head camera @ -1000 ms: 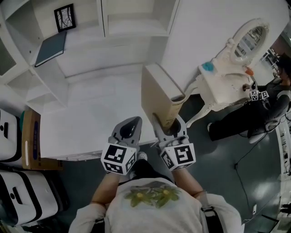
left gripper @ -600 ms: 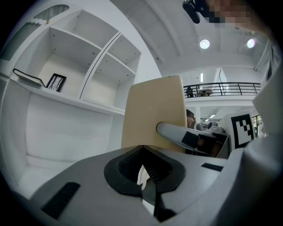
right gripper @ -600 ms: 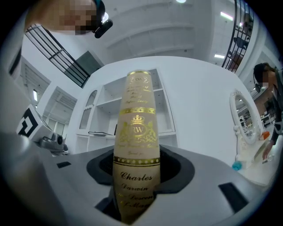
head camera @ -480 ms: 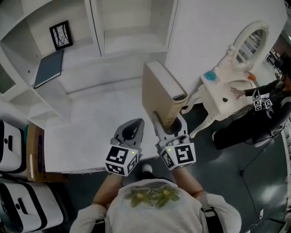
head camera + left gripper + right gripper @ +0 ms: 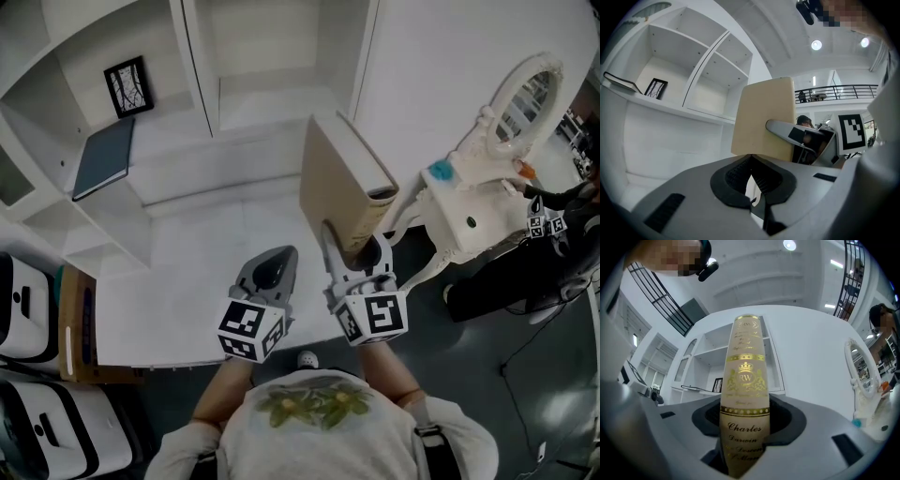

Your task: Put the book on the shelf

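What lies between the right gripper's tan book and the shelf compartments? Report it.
Nothing; the head view shows only bare white counter between the tan book, clamped in the right gripper, and the shelf.

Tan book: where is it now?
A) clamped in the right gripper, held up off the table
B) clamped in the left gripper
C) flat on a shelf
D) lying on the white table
A: the right gripper view shows the right gripper with its jaws closed on the spine of the tan book, which stands up in the air, while the left gripper has its jaws together on nothing.
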The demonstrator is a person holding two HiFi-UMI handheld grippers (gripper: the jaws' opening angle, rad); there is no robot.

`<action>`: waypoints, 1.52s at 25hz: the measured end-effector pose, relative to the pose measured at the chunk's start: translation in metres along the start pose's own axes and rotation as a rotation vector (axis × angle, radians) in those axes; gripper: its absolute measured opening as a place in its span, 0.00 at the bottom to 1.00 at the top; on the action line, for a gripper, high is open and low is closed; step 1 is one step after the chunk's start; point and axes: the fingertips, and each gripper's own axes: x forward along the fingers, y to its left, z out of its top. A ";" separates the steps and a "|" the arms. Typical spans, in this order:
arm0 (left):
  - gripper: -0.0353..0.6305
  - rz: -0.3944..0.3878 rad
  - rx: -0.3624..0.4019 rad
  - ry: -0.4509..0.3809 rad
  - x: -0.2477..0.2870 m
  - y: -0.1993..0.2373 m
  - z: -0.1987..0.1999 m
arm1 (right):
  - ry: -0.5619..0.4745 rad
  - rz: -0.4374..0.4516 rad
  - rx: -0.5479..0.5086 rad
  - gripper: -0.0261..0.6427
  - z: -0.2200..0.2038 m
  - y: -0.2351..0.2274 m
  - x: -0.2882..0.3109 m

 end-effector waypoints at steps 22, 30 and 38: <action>0.09 0.033 0.014 -0.010 0.024 0.029 0.014 | -0.135 -0.004 -0.059 0.38 0.044 -0.023 0.058; 0.09 0.036 0.015 -0.004 0.030 0.032 0.024 | -0.166 -0.015 -0.063 0.38 0.063 -0.031 0.071; 0.09 0.039 0.014 -0.001 0.035 0.034 0.034 | -0.171 -0.023 -0.063 0.38 0.073 -0.035 0.080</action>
